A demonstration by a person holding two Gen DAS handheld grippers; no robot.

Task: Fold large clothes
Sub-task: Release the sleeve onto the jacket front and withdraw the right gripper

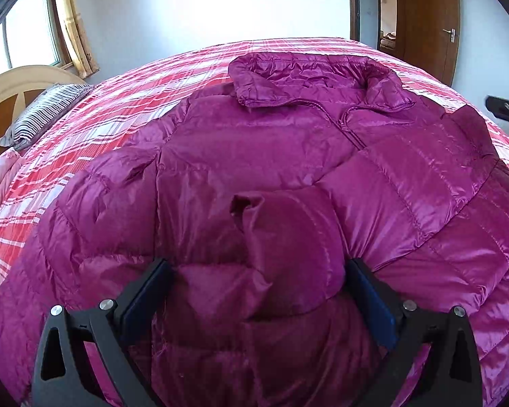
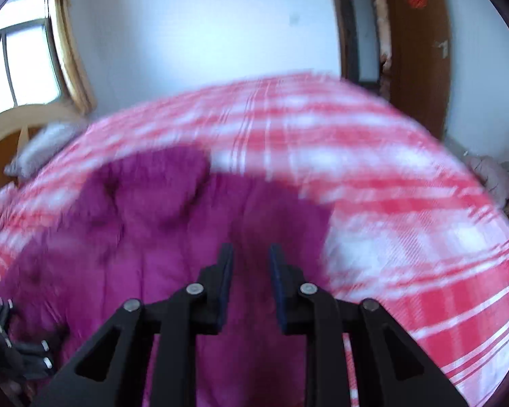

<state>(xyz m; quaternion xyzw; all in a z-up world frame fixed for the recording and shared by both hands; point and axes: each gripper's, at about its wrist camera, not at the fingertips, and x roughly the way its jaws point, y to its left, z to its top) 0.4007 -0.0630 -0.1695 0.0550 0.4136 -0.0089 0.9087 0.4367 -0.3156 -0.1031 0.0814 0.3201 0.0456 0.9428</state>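
Note:
A shiny purple quilted down jacket (image 1: pixel 271 142) lies spread front up on the bed, collar at the far end, zip partly open. One sleeve is folded over the body, its cuff (image 1: pixel 247 203) pointing up. My left gripper (image 1: pixel 256 266) is open, its jaws wide apart on either side of that sleeve, low over it. In the blurred right wrist view the jacket (image 2: pixel 173 224) fills the lower left. My right gripper (image 2: pixel 251 254) is open with a narrow gap and holds nothing, above the jacket's right part. It also shows at the right edge of the left wrist view (image 1: pixel 505 108).
The bed has a red, pink and white plaid sheet (image 1: pixel 135 101). A striped pillow (image 1: pixel 47 112) and a wooden headboard (image 1: pixel 13 84) are at the left. A window is at the far left, a brown door (image 1: pixel 424 23) at the far right.

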